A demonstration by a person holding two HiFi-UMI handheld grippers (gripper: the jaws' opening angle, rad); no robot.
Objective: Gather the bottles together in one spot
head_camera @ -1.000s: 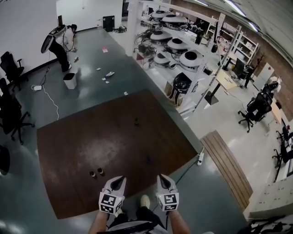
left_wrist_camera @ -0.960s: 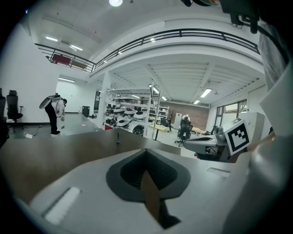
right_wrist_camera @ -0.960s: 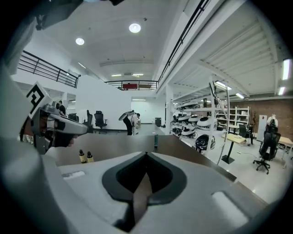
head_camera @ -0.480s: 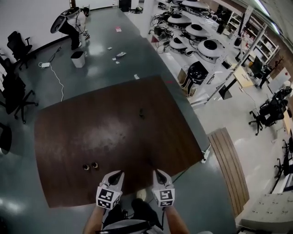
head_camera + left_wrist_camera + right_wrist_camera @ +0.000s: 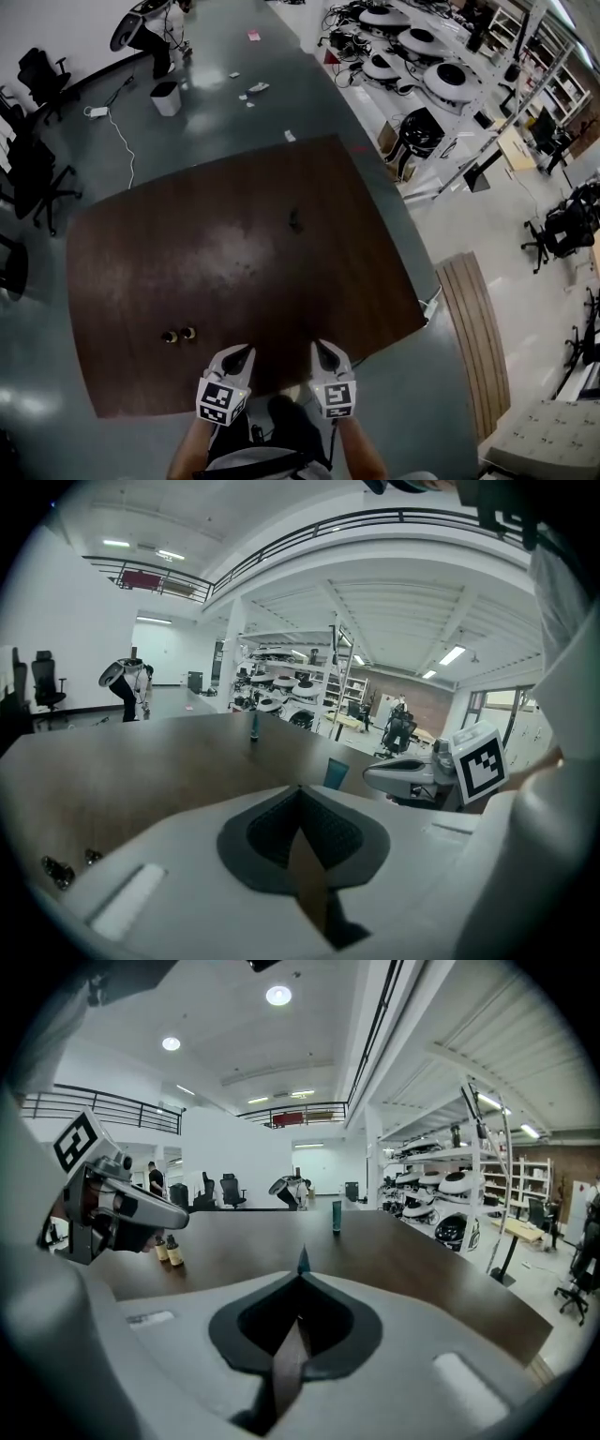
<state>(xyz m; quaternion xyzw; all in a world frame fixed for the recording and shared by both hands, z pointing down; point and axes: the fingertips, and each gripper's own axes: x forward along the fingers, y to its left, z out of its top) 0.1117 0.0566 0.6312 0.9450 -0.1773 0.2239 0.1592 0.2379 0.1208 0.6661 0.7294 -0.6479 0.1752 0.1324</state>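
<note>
Fingers clenched, nothing between, on both left gripper [image 5: 246, 352] and right gripper [image 5: 319, 347], at 6 o'clock edge of dark brown wooden counter [image 5: 234, 272]. At 10 o'clock from left gripper: two small amber dark-capped bottles [image 5: 178, 335], side by side. At 12 o'clock, near counter centre: slim teal bottle [image 5: 295, 220], upright. Just ahead of right gripper: second teal bottle [image 5: 336, 772].

At the table's [image 5: 141, 281] near edge, the left tongs [image 5: 246, 351] and right tongs [image 5: 319, 347] are pale grey shells with dark pointed tips. Each carries a white cube printed with black square markers.
</note>
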